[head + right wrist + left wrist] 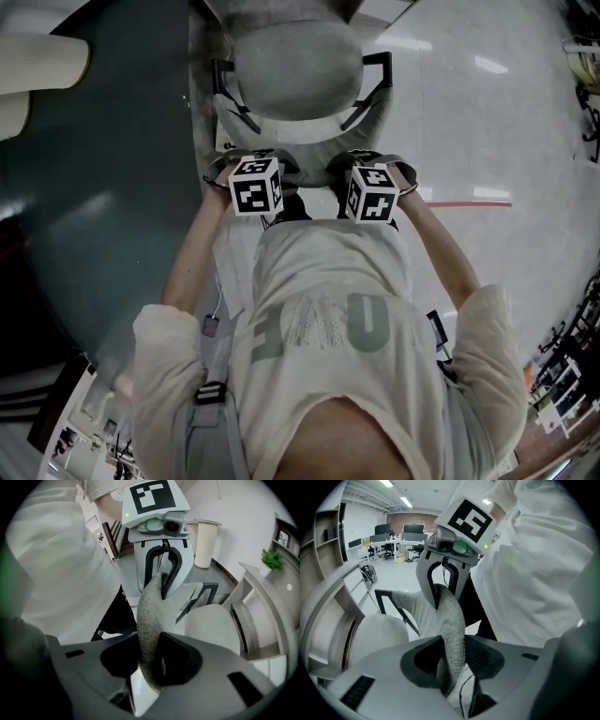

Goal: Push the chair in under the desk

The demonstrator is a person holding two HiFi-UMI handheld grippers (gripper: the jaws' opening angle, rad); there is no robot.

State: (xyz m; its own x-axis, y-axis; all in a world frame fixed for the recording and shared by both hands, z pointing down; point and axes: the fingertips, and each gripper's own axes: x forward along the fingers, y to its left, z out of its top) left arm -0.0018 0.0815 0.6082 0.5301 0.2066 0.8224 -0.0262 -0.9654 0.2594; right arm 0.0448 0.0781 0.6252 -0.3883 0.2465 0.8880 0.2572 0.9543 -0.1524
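Both jaws of left hand-held gripper (451,665) clamped on top edge of chair backrest (452,616). right hand-held gripper (151,660) clamped on same edge. chair seat (295,66) at 12 o'clock in head view, just beside surface (274,606).

Light: bright, even, from ceiling strip lights (405,502) (glare streaks on the floor (487,66)).
Edges: fisheye bending, dark corners.
Focus: nearest foreground soft.

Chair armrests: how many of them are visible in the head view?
2. One armrest stands at the left of the seat, the other armrest at the right. Both are dark. None seems hidden.
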